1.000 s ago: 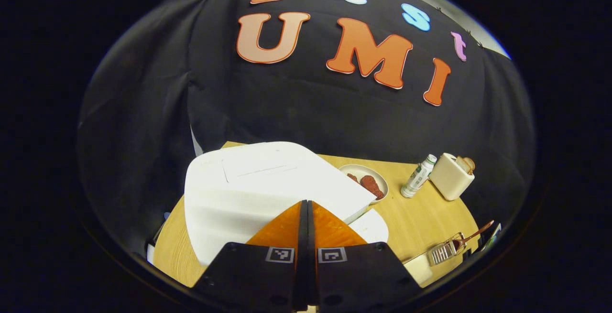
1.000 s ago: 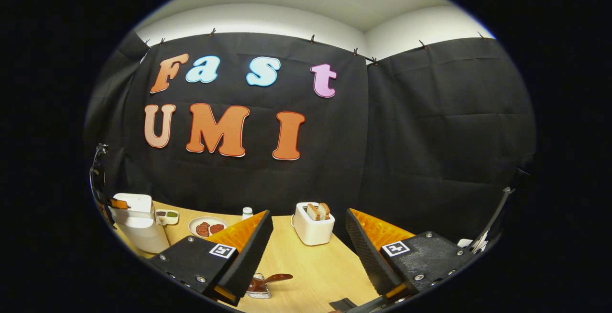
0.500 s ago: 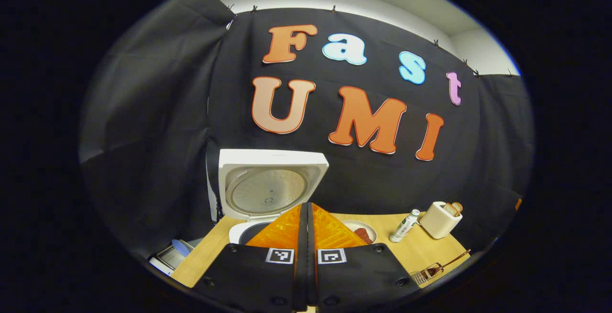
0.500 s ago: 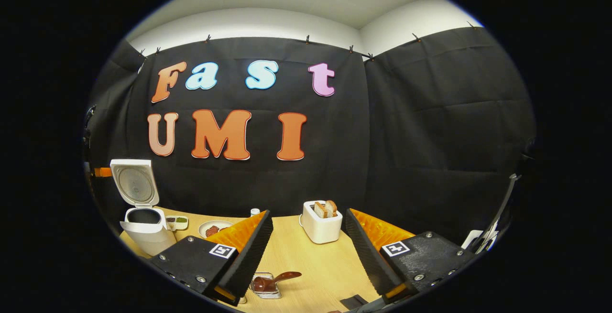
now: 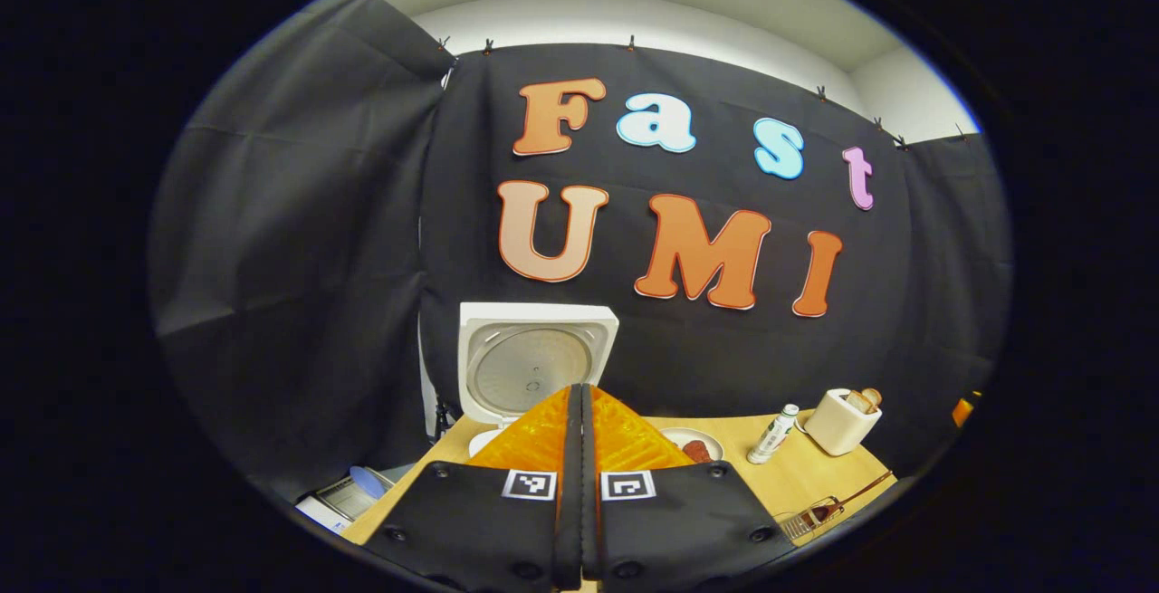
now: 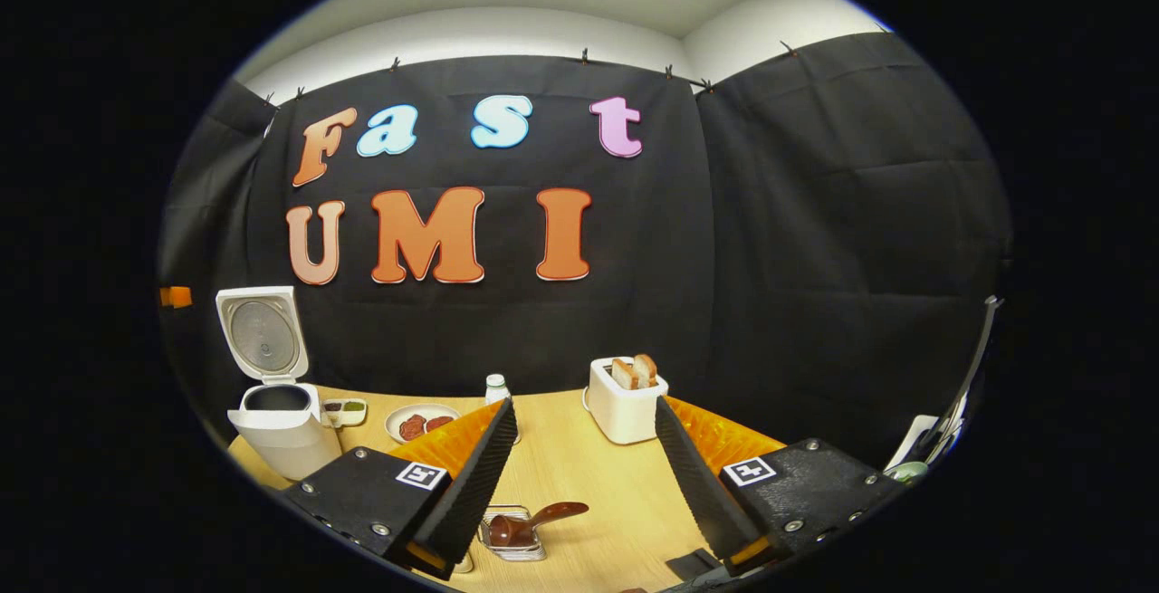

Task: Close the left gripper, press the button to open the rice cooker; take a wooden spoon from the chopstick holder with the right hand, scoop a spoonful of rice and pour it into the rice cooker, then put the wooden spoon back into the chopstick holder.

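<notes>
Right gripper view: one white rice cooker (image 6: pixel 276 430) at the table's (image 6: pixel 579 484) far left, lid (image 6: pixel 261 332) standing upright, round metal inner plate facing out, dark pot mouth exposed. One wire chopstick holder (image 6: pixel 510 534) lies near the front edge, just ahead of the right gripper (image 6: pixel 579 475); one dark wooden spoon (image 6: pixel 534 521) rests in it, handle angled up to the right. Right gripper's two ribbed orange-and-black fingers stand wide apart, holding nothing. One boxy white toaster (image 6: pixel 625 403) carries two bread slices. One round plate (image 6: pixel 421 421) with two reddish pieces, one small bottle (image 6: pixel 495 389), one small tray (image 6: pixel 344 410) beside the cooker.

Left gripper view: left gripper (image 5: pixel 579 430) pressed fully together, nothing between its fingers, hovering before the open cooker (image 5: pixel 534 362). Table is pale wood grain.
</notes>
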The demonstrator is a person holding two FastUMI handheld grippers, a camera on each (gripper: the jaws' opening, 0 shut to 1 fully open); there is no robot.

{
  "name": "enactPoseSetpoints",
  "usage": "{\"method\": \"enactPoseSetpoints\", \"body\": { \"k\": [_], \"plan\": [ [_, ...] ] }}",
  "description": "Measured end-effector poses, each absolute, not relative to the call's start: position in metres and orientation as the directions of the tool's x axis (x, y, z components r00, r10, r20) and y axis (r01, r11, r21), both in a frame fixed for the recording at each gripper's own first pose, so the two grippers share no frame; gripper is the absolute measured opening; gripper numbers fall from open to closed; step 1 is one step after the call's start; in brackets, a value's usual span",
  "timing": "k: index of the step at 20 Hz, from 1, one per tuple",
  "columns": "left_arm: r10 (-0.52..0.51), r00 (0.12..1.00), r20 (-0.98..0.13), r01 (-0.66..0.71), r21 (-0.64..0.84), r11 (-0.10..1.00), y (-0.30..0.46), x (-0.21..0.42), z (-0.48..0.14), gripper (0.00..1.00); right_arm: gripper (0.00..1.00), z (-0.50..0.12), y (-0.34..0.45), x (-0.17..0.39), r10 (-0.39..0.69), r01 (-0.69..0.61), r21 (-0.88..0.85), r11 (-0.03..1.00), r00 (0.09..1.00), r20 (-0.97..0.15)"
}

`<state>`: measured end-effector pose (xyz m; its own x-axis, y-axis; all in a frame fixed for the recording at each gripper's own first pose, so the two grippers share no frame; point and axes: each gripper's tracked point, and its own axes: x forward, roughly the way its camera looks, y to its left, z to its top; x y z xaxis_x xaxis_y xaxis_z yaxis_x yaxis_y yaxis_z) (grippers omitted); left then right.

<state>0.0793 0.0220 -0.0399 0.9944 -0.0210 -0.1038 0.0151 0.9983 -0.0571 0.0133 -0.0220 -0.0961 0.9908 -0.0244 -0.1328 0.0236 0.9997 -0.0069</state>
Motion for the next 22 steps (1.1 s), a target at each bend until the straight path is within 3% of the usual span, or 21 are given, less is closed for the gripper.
{"method": "enactPoseSetpoints", "body": {
  "k": [3,4,7,9,10,12,13,14,17,20,21,22],
  "plan": [
    [0.009,0.997,-0.080,-0.013,-0.045,0.999,0.030,0.069,-0.031,0.05,0.91,-0.127,-0.016,0.024,0.001,0.002,0.019,1.000,0.987,-0.163],
    [0.030,0.996,-0.081,-0.033,-0.034,0.999,0.035,0.066,-0.030,0.05,0.95,-0.139,-0.015,0.028,0.008,-0.003,0.027,1.000,0.983,-0.182],
    [0.067,0.995,-0.080,-0.068,-0.012,0.998,0.047,0.059,-0.028,0.05,0.96,-0.177,-0.006,0.037,0.036,-0.018,0.072,0.997,0.968,-0.247],
    [0.100,0.992,-0.076,-0.100,0.007,0.995,0.053,0.054,-0.028,0.12,0.95,-0.197,-0.006,0.043,0.035,-0.014,0.080,0.997,0.960,-0.276],
    [0.111,0.992,-0.063,-0.110,0.020,0.994,0.057,0.050,-0.025,0.21,0.95,-0.208,-0.006,0.046,0.036,-0.012,0.084,0.996,0.955,-0.294],
    [0.114,0.993,-0.036,-0.113,0.014,0.993,0.056,0.045,-0.019,0.22,0.95,-0.225,-0.004,0.049,0.045,-0.011,0.105,0.994,0.943,-0.329],
    [0.113,0.993,-0.036,-0.112,0.013,0.994,0.056,0.042,-0.019,0.31,0.95,-0.233,-0.004,0.052,0.053,-0.011,0.121,0.993,0.937,-0.346],
    [0.120,0.992,-0.040,-0.119,0.017,0.993,0.059,0.040,-0.021,0.48,0.95,-0.239,0.000,0.051,0.060,-0.011,0.137,0.991,0.930,-0.361],
    [0.129,0.991,-0.046,-0.128,0.016,0.992,0.061,0.034,-0.025,0.56,0.94,-0.261,0.001,0.056,0.061,0.009,0.170,0.985,0.912,-0.405],
    [0.126,0.991,-0.031,-0.127,-0.025,0.992,0.062,0.033,-0.025,0.55,0.95,-0.280,0.008,0.053,0.084,0.029,0.238,0.971,0.889,-0.451],
    [0.128,0.991,-0.038,-0.129,-0.031,0.991,0.064,0.033,-0.028,0.51,0.95,-0.284,0.010,0.053,0.094,0.035,0.264,0.964,0.883,-0.460],
    [0.122,0.992,-0.045,-0.124,-0.040,0.992,0.062,0.031,-0.032,0.63,0.95,-0.289,0.013,0.053,0.102,0.042,0.287,0.957,0.877,-0.470]
  ]
}}
